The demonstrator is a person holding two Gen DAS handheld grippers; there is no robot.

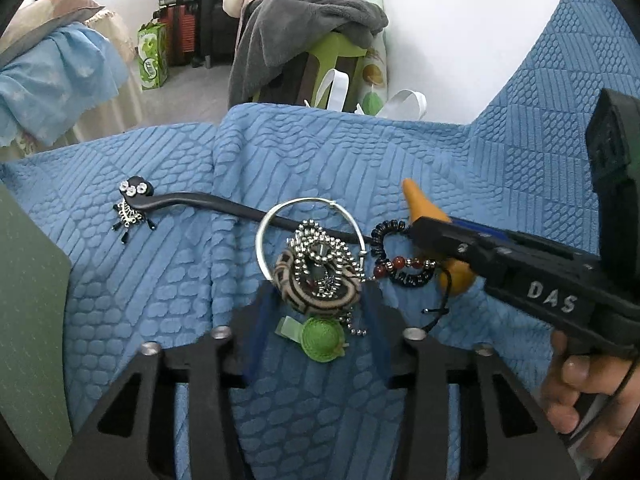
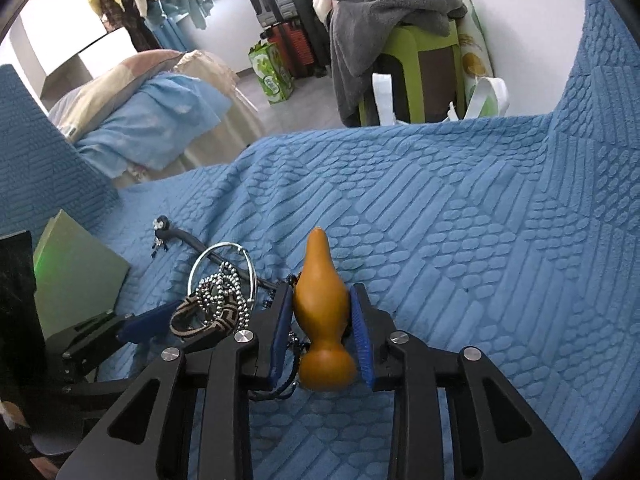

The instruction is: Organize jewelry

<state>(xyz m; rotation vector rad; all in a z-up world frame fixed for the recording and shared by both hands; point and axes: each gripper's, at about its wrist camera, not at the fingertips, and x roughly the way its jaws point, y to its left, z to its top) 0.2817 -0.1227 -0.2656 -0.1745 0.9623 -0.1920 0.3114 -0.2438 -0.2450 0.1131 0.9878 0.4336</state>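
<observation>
Blue-padded fingers (image 2: 280, 330) of the right gripper (image 2: 322, 328) stand on either side of an orange gourd pendant (image 2: 320, 300). They flank its waist and lower bulb; the left pad lies against it, while a thin gap shows on the right, so whether they truly clamp it I cannot tell. The pendant's pointed tip aims forward, away from the fingers, and a black cord (image 2: 294, 368) trails from its base toward the left pad. It looks hard, smooth and light, probably slippery where it tapers, so the narrow waist between the two bulges seems the safest hold.

Between the parted fingers of the left gripper (image 1: 316, 312), which hold nothing, lies the tangle: a green mesh hat clip (image 1: 322, 340) nearest the palm, then a brown patterned fabric bangle (image 1: 316, 286) with a silver ball chain (image 1: 320, 248) heaped on it. The chain is limp and would slump and snag if pinched at one spot; the bangle looks soft but keeps its ring, a better handle. Just beyond, a thin silver hoop (image 1: 264, 232) rests on a black hair stick (image 1: 200, 202) whose jewelled end (image 1: 134, 204) lies far out to the left. To the right of these fingers, a black and red beaded bracelet (image 1: 400, 264) lies just beside the right gripper's tip.

All of it rests on a blue quilted bedspread (image 1: 160, 300), with a green box (image 2: 76, 276) well off to the left.
</observation>
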